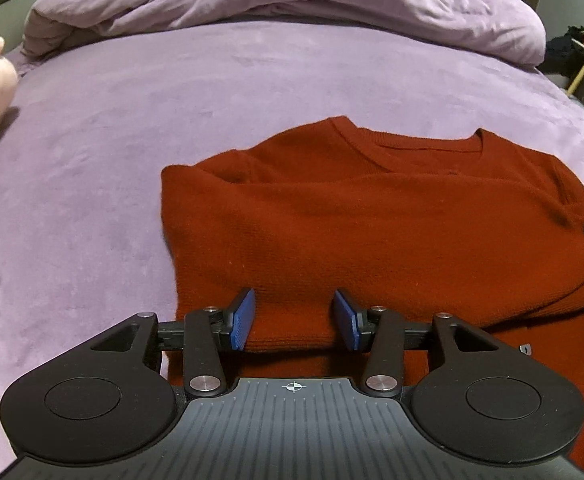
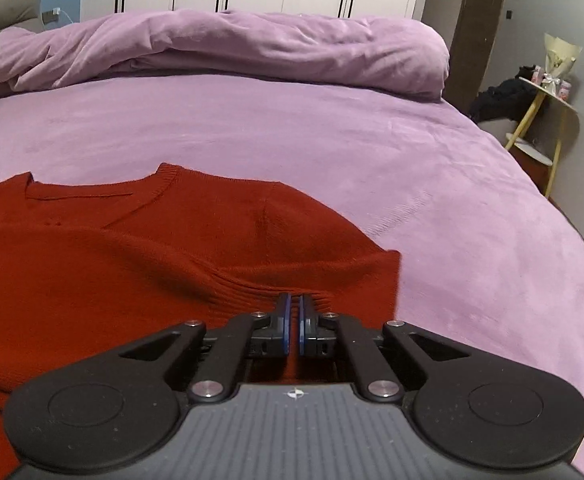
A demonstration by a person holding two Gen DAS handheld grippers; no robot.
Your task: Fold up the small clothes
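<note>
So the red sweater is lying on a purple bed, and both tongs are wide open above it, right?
Not quite. The red sweater does lie on the purple bed, but only the left tongs are open. The right wrist view shows the right tongs shut, pinching the sweater's ribbed edge.

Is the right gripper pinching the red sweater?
Touching. In the right wrist view, the right gripper has its blue pads nearly together over the ribbed edge of the red sweater, with knit bunched up between them.
</note>
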